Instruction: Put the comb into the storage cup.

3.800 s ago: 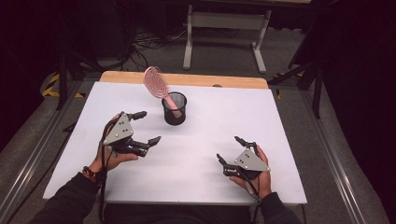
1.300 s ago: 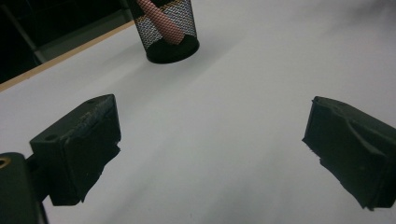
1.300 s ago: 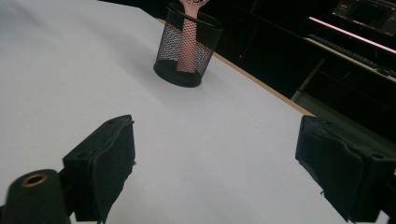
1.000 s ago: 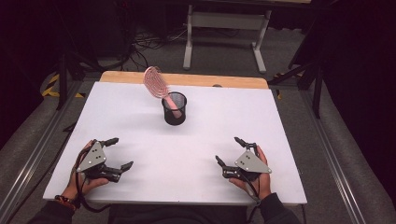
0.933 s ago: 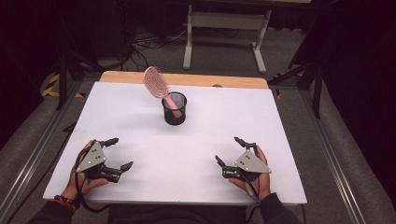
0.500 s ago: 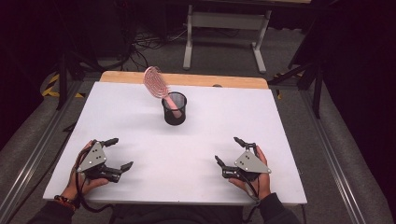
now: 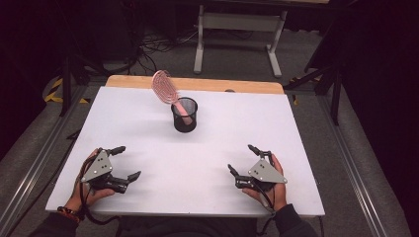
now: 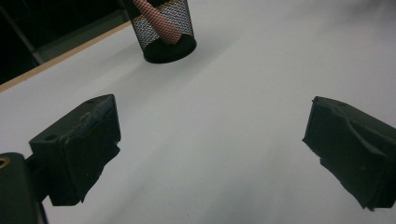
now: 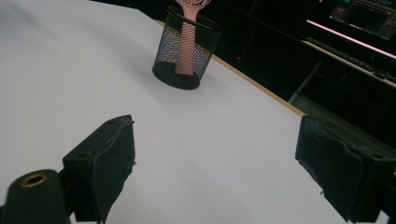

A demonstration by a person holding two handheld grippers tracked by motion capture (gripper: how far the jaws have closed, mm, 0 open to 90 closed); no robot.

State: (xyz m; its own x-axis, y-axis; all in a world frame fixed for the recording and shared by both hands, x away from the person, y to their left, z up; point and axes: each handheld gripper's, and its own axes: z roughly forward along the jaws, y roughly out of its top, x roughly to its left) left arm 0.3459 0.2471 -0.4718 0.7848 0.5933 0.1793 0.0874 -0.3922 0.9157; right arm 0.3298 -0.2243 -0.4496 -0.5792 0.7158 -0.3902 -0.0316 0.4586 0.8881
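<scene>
Now, at the left of the white table (image 7: 148, 123), I have the left gripper (image 7: 124, 162) resting near the front edge, its jaws spread wide with nothing between them; its own view looks across bare tabletop toward the black mesh cup (image 8: 164, 29). That cup (image 7: 184, 114) stands upright in the middle of the table, towards the far side, well apart from both grippers, and the pink hairbrush (image 7: 168, 93) leans in it, handle down and head tilted left. Over at the right, the right gripper (image 7: 243, 159) rests near the front edge too, jaws likewise spread and empty.
</scene>
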